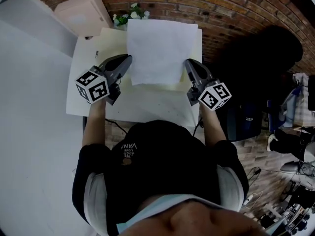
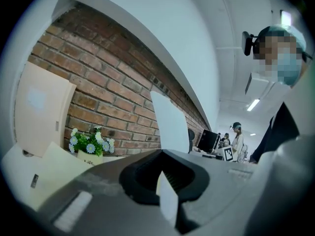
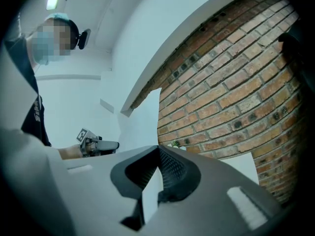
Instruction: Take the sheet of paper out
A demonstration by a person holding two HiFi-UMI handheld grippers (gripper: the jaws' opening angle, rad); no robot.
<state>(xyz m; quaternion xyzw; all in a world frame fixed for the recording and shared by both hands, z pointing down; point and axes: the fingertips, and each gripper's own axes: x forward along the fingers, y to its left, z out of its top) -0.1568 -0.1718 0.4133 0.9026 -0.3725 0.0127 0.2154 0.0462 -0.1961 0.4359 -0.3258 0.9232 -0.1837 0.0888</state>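
Observation:
A white sheet of paper (image 1: 156, 48) hangs lifted over the white table (image 1: 142, 109), held by its two near corners. My left gripper (image 1: 128, 59) is shut on the sheet's near left corner. My right gripper (image 1: 188, 64) is shut on the near right corner. In the left gripper view the paper (image 2: 171, 127) runs edge-on out of the left gripper (image 2: 166, 181) and rises ahead of it. From the right gripper view, the sheet (image 3: 143, 132) passes between the closed jaws of the right gripper (image 3: 156, 178). A pale yellow folder (image 1: 191, 43) lies on the table under the sheet.
A cream cabinet (image 1: 83, 13) and a small pot of flowers (image 1: 130, 14) stand at the table's far left against the brick wall (image 1: 221, 9). A dark bulky thing (image 1: 268, 58) is at the right. People (image 2: 238, 139) and a monitor (image 2: 207, 140) are far off.

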